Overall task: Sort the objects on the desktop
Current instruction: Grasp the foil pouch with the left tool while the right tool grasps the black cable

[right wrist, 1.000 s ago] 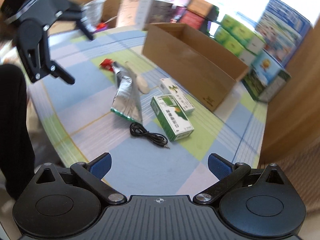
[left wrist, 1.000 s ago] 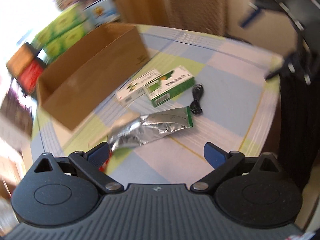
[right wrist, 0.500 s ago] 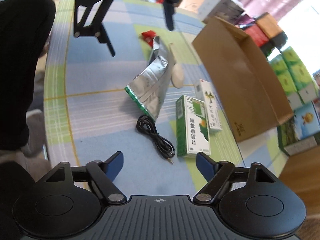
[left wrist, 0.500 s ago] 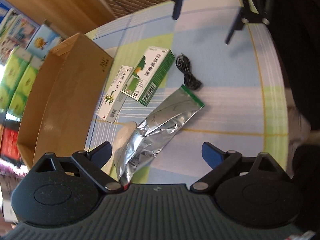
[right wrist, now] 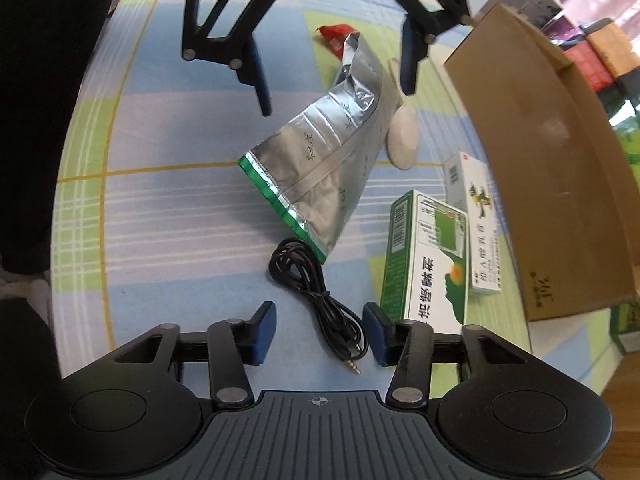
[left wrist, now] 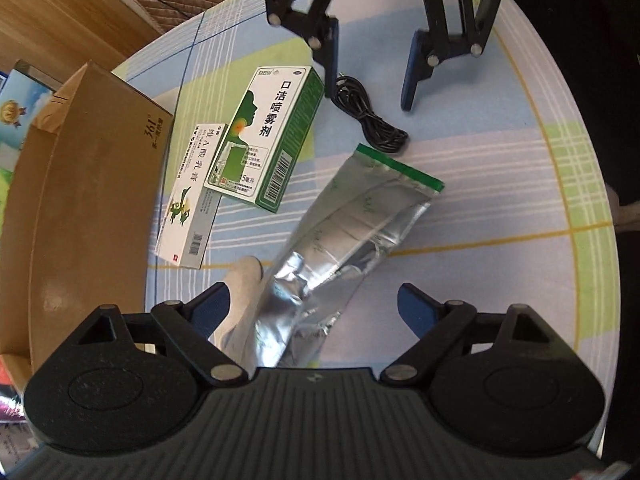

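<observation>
On the checked tablecloth lie a silver foil bag (left wrist: pixel 348 232) (right wrist: pixel 332 152), a coiled black cable (left wrist: pixel 368 116) (right wrist: pixel 316 284), a green spray box (left wrist: pixel 268 136) (right wrist: pixel 428 268) and a white ointment box (left wrist: pixel 192 196) (right wrist: pixel 480 224). My left gripper (left wrist: pixel 316 308) (right wrist: pixel 334 76) hangs open over the crumpled end of the foil bag. A pale oval spoon-like piece (left wrist: pixel 244 292) (right wrist: pixel 402 140) lies by its left finger. Low over the cable, my right gripper (right wrist: pixel 320 328) (left wrist: pixel 372 68) stands open, with the plug end between its fingers.
An open brown cardboard box (left wrist: pixel 80 200) (right wrist: pixel 540 140) stands beside the two small boxes. A red wrapper (right wrist: pixel 334 34) lies beyond the foil bag. Stacked coloured cartons sit behind the cardboard box. A dark-clothed person is at the table's round edge.
Both grippers have dropped closer to the table. The left now straddles the foil bag's end. The right has come down around the cable and its fingers have narrowed.
</observation>
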A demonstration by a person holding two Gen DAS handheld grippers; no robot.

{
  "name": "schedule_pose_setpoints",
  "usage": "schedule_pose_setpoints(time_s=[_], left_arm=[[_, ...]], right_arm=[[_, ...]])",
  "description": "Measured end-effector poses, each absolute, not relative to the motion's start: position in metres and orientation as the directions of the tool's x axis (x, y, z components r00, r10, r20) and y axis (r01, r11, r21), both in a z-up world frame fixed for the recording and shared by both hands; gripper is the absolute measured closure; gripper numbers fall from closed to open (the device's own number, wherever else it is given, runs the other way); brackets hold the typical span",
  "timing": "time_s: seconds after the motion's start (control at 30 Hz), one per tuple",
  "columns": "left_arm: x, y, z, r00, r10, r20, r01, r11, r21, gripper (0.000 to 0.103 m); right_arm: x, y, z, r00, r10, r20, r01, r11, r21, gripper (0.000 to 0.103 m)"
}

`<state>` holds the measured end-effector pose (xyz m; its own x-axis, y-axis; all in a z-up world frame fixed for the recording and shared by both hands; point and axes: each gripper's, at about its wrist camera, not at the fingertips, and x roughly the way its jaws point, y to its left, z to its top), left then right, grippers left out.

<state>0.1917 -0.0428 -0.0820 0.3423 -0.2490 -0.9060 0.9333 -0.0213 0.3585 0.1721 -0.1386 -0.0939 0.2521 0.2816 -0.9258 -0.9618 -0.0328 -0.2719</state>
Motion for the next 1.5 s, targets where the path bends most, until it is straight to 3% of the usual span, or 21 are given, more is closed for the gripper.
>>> schedule_pose_setpoints(time_s=[0.13, 0.33, 0.43, 0.47, 0.67, 0.83, 1.0, 1.13, 1.5], left_arm=[[0.209, -0.048, -0.088, 0.292, -0.239, -0.926, 0.953, -0.015, 0.304, 0.026], [0.223, -0.051, -0.099, 0.232, -0.218, -0.948, 0.971, -0.001, 0.238, 0.032], [0.225, -0.053, -0.098, 0.235, -0.213, -0.948, 0.972, 0.037, 0.232, 0.04], [0.225, -0.053, -0.097, 0.236, -0.209, -0.949, 0.972, 0.045, 0.231, 0.041], [0.215, -0.05, -0.091, 0.218, -0.161, -0.963, 0.967, 0.166, 0.191, 0.053], [0.205, -0.041, -0.086, 0.142, -0.133, -0.981, 0.919, 0.386, 0.08, 0.059], [0.186, -0.035, -0.082, 0.121, -0.155, -0.98, 0.895, 0.443, 0.04, 0.057], [0.183, -0.04, -0.082, 0.153, -0.166, -0.974, 0.89, 0.451, 0.063, 0.044], [0.199, -0.048, -0.101, 0.159, -0.182, -0.971, 0.84, 0.542, 0.036, 0.045]], right_arm=[[0.189, -0.13, -0.095, 0.195, 0.277, -0.941, -0.98, 0.016, -0.198, 0.067], [0.206, -0.128, -0.096, 0.155, 0.281, -0.947, -0.987, 0.09, -0.135, 0.069], [0.207, -0.127, -0.096, 0.134, 0.282, -0.95, -0.983, 0.161, -0.091, 0.085], [0.206, -0.125, -0.096, 0.139, 0.283, -0.949, -0.979, 0.18, -0.09, 0.085], [0.203, -0.128, -0.094, 0.138, 0.262, -0.955, -0.947, 0.318, -0.049, 0.089], [0.206, -0.134, -0.09, 0.112, 0.254, -0.961, -0.88, 0.474, 0.023, 0.091], [0.209, -0.143, -0.09, 0.109, 0.269, -0.957, -0.811, 0.58, 0.071, 0.091], [0.206, -0.149, -0.085, 0.137, 0.293, -0.946, -0.769, 0.634, 0.085, 0.091], [0.189, -0.161, -0.077, 0.163, 0.301, -0.94, -0.764, 0.641, 0.072, 0.08]])
